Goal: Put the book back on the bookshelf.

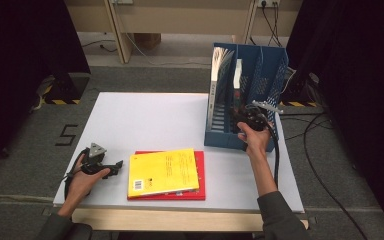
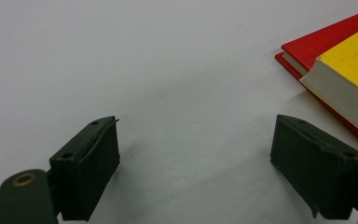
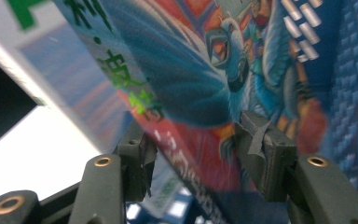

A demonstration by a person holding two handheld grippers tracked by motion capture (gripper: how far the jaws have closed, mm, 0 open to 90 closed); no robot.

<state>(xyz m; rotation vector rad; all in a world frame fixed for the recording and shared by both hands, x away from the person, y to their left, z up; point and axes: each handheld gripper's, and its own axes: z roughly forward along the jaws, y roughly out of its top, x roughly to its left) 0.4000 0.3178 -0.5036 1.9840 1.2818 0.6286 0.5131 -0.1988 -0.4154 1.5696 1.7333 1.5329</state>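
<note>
- The right gripper is grasping a colourful illustrated book inside the blue plastic file rack.
- The left gripper is resting with jaws spread wide on the white table, beside the yellow paperback book.

The left claw is black, topped by a grey three-cornered plate with dark holes, and a black cable loops off its rear. Seen from its own camera, its two jaws are dark blocks — flat-faced, with small screw holes along the upper edges and a brass-ringed pivot hole on the arm of one. The right claw is black too, with a grey plate on top and a thick black cable trailing down. Its jaw arms carry brass-ringed holes — one pad has peeling grey tape. Both forearms end in dark grey sleeves.
</note>
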